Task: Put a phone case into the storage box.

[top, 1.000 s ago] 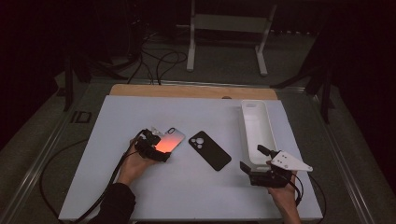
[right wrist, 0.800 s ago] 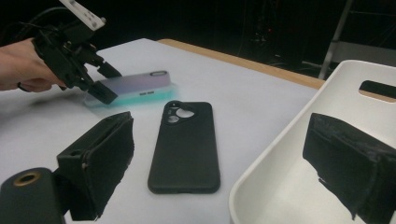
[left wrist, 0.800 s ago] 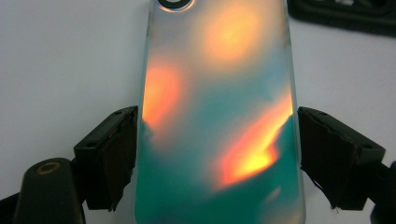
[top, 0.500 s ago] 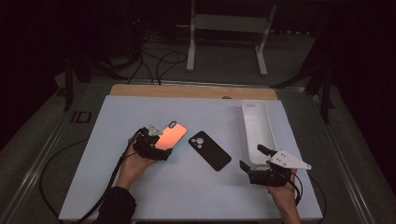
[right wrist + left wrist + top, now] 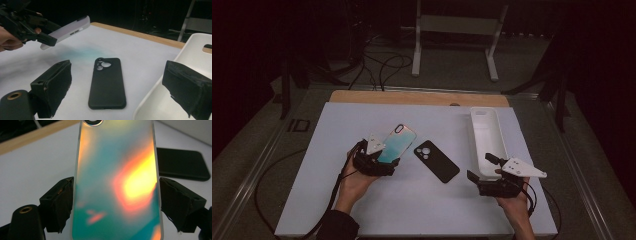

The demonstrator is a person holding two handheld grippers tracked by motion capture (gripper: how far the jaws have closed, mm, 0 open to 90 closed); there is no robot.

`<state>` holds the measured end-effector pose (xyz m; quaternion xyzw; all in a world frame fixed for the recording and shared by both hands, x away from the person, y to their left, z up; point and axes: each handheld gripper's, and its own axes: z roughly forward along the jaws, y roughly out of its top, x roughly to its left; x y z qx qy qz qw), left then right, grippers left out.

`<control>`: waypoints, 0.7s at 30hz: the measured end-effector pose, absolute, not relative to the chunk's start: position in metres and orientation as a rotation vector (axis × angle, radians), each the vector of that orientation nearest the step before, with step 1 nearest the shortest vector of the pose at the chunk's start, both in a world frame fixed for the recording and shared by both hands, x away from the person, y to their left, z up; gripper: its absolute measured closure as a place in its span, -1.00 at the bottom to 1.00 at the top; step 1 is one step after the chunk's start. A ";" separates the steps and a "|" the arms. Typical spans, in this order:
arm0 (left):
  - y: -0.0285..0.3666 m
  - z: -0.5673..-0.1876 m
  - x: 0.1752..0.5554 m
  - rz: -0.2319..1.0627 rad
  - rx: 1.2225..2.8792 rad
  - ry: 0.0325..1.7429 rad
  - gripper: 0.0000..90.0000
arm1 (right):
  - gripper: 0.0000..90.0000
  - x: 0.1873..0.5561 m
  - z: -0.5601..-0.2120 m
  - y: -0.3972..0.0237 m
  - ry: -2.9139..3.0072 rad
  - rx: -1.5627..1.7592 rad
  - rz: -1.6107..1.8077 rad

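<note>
- Left gripper [image 5: 379, 162] is clamped on the long edges of the shiny iridescent teal-orange phone case [image 5: 395, 144], tilted up off the white table [image 5: 332, 125].
- Right gripper [image 5: 486, 168] has its jaws wide apart, nothing in them, right by the white plastic tray [image 5: 487, 132].
- Matte black phone case [image 5: 436, 161] lies flat between both grippers.

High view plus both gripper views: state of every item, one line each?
Iridescent glossy phone case: clamped across its width by the left gripper, lifted off the table, tilted.
Black matte phone case: flat on the white table, camera cutout up, untouched.
White plastic phone case: lying open side up, empty.
Right gripper: open, holding nothing.
</note>
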<state>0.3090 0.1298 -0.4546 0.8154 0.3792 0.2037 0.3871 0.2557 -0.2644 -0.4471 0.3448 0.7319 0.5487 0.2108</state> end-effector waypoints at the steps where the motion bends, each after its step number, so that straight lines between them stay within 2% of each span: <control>1: 0.128 -0.453 0.307 0.528 2.073 0.953 -0.62 | -0.80 0.256 -0.446 -0.264 2.036 0.956 1.520; 21: 0.089 -0.437 0.284 0.574 2.018 0.799 -0.62 | -0.81 0.280 -0.420 -0.241 2.120 0.976 1.600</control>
